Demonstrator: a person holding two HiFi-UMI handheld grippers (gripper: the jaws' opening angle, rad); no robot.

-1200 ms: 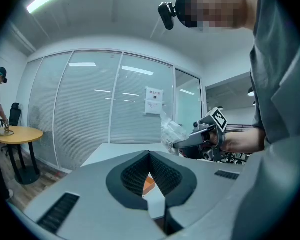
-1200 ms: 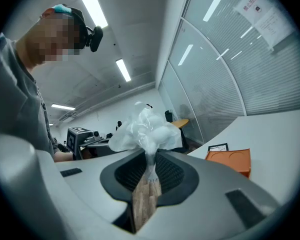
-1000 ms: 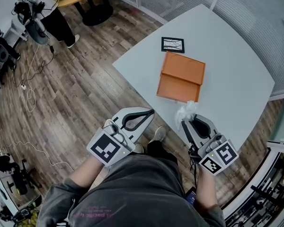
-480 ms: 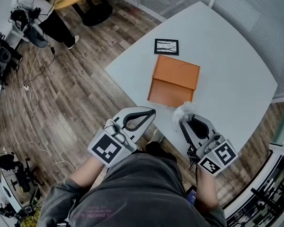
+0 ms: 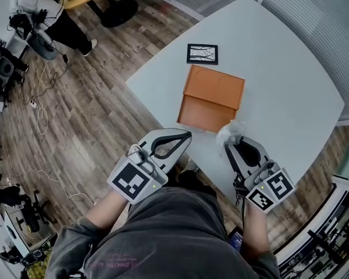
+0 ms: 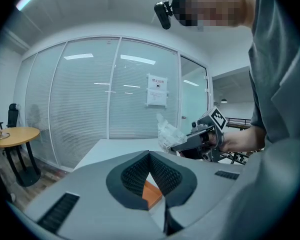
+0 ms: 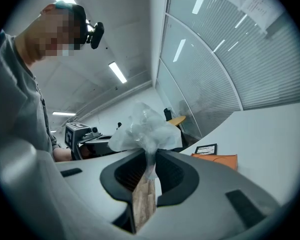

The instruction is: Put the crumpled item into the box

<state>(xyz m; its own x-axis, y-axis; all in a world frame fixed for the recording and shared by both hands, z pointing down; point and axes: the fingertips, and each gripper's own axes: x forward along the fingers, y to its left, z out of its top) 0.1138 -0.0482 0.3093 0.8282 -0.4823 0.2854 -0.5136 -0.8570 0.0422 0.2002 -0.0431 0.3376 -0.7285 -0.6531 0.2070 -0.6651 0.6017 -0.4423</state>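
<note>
The left gripper (image 5: 184, 137) is on the left, near the edge of the counter (image 5: 291, 80). Its jaws are closed tight, tip to tip, with nothing in them. On the counter lies the orange box (image 5: 212, 96). A small black-and-white card (image 5: 202, 54) sits just behind it. To the right, the right gripper (image 5: 231, 148) has its jaws squeezed on the crumpled item (image 5: 230, 132), a white, scrunched-up wad. The wad sticks up out of the jaw tips. It is up in the air, close to the box's near right corner, not inside the box.
</note>
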